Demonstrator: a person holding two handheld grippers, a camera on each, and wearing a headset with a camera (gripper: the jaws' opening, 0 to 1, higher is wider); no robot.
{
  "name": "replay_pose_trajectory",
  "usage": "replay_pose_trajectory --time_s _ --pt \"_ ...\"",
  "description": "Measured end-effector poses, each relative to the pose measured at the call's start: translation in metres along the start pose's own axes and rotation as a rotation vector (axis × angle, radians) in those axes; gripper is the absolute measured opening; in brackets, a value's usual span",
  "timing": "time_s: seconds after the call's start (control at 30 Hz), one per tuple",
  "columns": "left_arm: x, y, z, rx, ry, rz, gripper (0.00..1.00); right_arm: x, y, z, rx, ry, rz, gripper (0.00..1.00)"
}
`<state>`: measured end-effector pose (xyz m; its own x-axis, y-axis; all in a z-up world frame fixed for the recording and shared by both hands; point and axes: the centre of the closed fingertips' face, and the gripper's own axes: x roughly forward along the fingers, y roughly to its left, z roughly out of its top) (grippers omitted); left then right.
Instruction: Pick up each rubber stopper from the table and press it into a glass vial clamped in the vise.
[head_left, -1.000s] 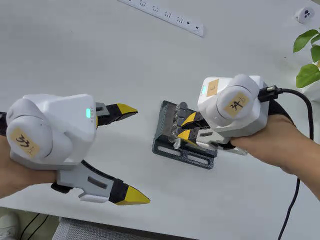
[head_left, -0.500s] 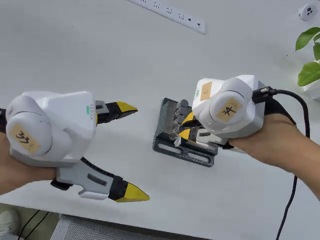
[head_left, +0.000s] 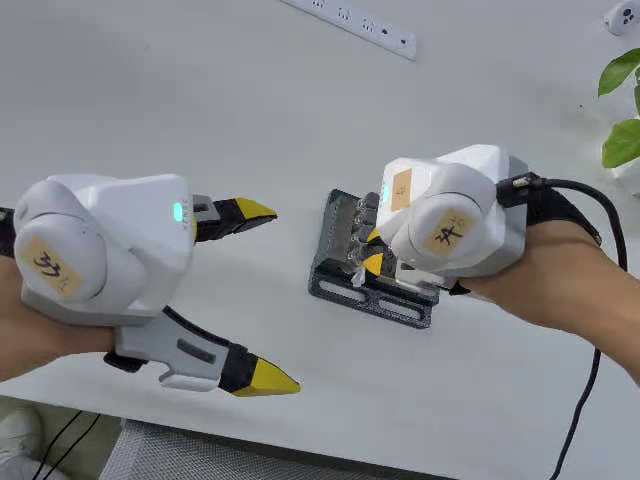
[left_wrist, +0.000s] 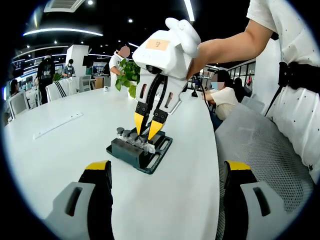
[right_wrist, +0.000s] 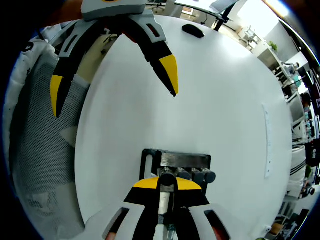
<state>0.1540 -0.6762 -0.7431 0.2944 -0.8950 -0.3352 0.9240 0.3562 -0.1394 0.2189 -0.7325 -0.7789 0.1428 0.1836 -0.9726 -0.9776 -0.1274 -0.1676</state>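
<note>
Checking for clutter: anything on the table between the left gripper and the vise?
Nothing: bare white table between the left gripper and the vise, as the head view and left gripper view show.

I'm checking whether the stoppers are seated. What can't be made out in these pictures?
1. Head view: the body of the right tool hides what lies under its tips.
2. Right gripper view: its jaws cover whatever is between them.
3. Left gripper view: the stoppers in the vise are too small to judge seating.
</note>
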Motion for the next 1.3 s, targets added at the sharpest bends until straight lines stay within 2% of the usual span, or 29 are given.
replay_pose_trajectory --time_s 0.2,0.53,0.73,0.87,1.07,1.3 --pt "-0.0004 0.0006 -0.0002 -0.006 -0.003 0.003 0.92 0.0041 0.0009 0.001 -0.076 0.053 -0.002 0.04" --pt "-0.0004 0.0015 -0.0015 -0.009 -0.002 0.001 0.91 0.006 0.0004 0.0019 -0.049 0.059 0.007 0.05" --pt "0.0006 0.002 -0.0007 -0.009 -0.004 -0.001 0.91 0.0065 -0.0009 0.0024 0.063 -0.005 0.037 0.05" --pt "0.0023 0.0006 0.0001 -0.01 -0.006 -0.006 0.91 0.0068 -0.0018 0.002 0.088 -0.027 0.034 0.05" --pt "0.0032 -0.0017 0.0024 -0.007 -0.003 -0.012 0.91 0.0069 -0.0009 0.0013 0.068 -0.043 0.039 0.06" --pt "0.0019 -0.0004 0.0017 -0.013 -0.003 -0.005 0.9 0.0073 -0.0009 0.0006 0.092 -0.076 0.03 0.07"
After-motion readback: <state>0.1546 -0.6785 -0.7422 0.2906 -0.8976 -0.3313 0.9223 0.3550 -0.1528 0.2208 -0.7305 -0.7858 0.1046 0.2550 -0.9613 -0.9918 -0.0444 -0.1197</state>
